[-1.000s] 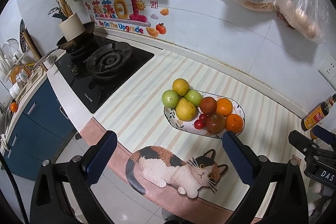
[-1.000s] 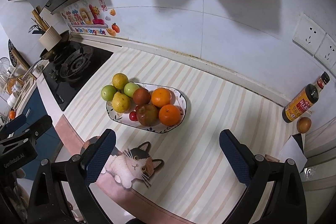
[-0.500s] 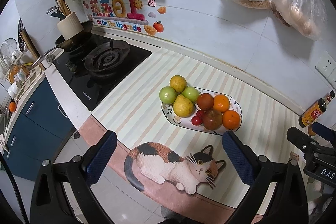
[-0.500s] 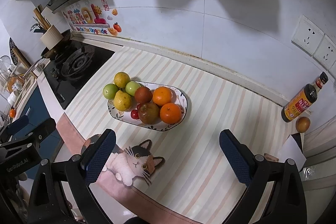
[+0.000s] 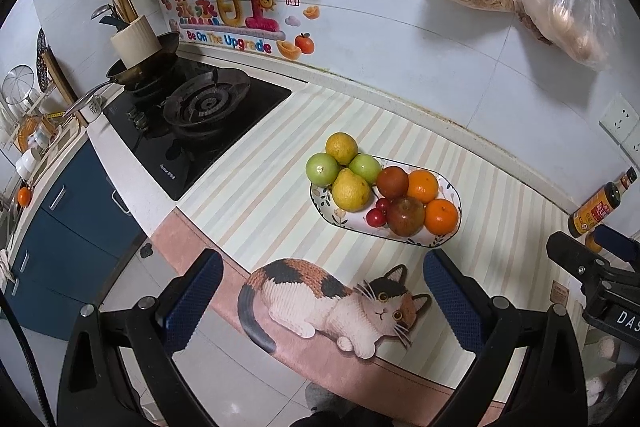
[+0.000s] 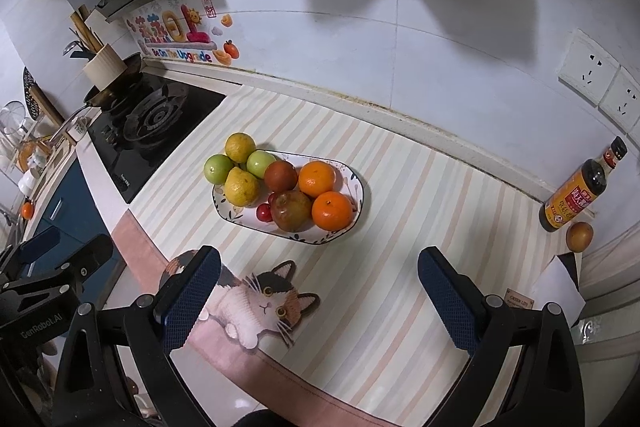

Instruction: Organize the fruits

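My left gripper (image 5: 320, 291) hangs with its jaws spread wide and nothing between them, its blue pads framing the cat picture printed on the counter mat (image 5: 280, 187). My right gripper (image 6: 320, 291) is the same: fully released, empty, above the striped mat's near edge and touching nothing. Each shows up at the edge of the other's view, so they sit side by side, both short of the fruit.

Ahead of both lies the oval patterned plate (image 6: 360, 187) in the middle of the mat. It holds two oranges (image 6: 333, 210), a dark red-brown apple (image 6: 292, 211), a darker red fruit (image 6: 281, 175), a couple of cherries (image 6: 263, 213), a yellow pear (image 6: 241, 187) and a green apple (image 6: 261, 163). A second green apple (image 6: 218, 169) and a yellow-green citrus (image 6: 240, 147) sit at the plate's left end, over or just past the rim; I cannot tell which. Warm colours are grouped to the right, greens and yellows to the left.

Far right, beside the soy sauce bottle (image 6: 580, 187), one small brownish round fruit (image 6: 579, 236) sits alone, well apart from the plate.

I judge the task nearly finished or finished: almost everything is on the plate. What may be left is fetching that lone fruit with my right gripper, if it belongs with the rest. The gas hob (image 5: 200, 115) to the left plays no part.
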